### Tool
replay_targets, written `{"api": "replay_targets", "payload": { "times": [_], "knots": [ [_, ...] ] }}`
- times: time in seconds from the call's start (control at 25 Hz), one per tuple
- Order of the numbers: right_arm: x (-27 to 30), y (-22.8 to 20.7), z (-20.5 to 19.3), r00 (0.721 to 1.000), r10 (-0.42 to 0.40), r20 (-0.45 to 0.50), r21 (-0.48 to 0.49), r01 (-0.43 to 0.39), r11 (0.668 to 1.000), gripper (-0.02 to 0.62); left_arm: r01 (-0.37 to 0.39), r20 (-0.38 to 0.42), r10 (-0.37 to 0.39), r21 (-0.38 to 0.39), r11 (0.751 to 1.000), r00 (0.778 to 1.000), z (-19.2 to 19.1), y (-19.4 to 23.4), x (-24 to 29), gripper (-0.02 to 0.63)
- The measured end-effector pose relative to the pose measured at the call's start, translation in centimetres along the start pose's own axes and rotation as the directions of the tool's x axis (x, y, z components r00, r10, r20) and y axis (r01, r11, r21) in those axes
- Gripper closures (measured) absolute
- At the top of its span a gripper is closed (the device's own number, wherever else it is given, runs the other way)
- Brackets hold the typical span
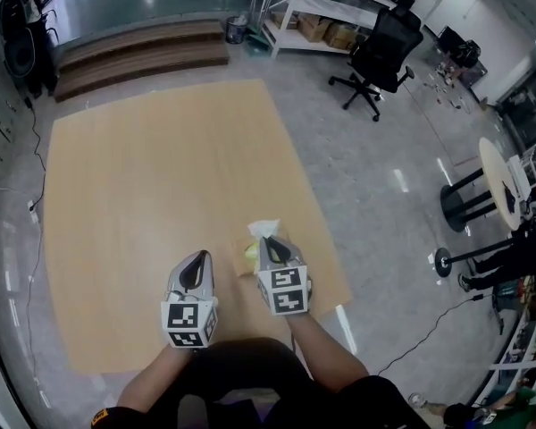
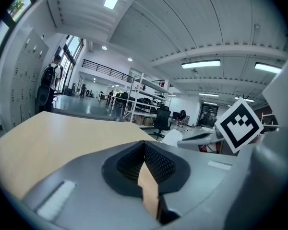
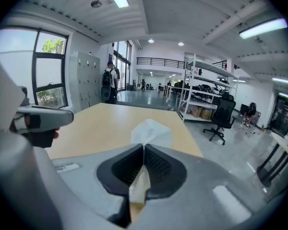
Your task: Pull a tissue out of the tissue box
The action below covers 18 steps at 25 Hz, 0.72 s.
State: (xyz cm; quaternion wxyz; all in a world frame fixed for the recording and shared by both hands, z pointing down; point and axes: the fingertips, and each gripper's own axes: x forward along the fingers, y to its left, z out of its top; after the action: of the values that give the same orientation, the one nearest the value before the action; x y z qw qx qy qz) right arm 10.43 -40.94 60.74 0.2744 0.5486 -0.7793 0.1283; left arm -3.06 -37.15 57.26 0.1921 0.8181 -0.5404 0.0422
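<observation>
Right gripper (image 3: 143, 150) angled down, clenched on crumpled white paper tissue (image 3: 151, 131); left gripper (image 2: 145, 145) alongside, closed, empty. Yellow-green tissue box (image 1: 250, 251) mostly hidden.

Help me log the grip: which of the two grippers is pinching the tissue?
The right gripper: its jaws are shut on the white tissue, which pokes out past their tips. The left gripper is shut on nothing.

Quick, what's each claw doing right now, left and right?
Left claw: closed, empty.
Right claw: closed on the tissue.
</observation>
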Motion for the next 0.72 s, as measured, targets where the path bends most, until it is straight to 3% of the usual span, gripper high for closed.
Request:
{"api": "replay_targets", "payload": {
  "times": [0.16,0.36,0.72],
  "knots": [
    [-2.9,1.7,1.5,0.998,0.011,0.06,0.015,-0.012,1.0,0.595,0.02,0.004,-0.02,-0.01,1.0,1.0,-0.1,-0.4,-1.0,0.588],
    [-5.6,4.5,1.5,0.994,0.016,0.107,0.036,-0.02,0.999,0.595,0.03,0.028,-0.031,0.041,0.999,0.999,-0.4,-0.4,-3.3,0.588],
    [-8.8,8.9,0.1,0.993,-0.005,0.122,0.059,-0.002,0.998,0.595,0.042,0.024,-0.043,0.044,0.998,0.999,-2.2,0.8,-7.6,0.588]
  ]
}}
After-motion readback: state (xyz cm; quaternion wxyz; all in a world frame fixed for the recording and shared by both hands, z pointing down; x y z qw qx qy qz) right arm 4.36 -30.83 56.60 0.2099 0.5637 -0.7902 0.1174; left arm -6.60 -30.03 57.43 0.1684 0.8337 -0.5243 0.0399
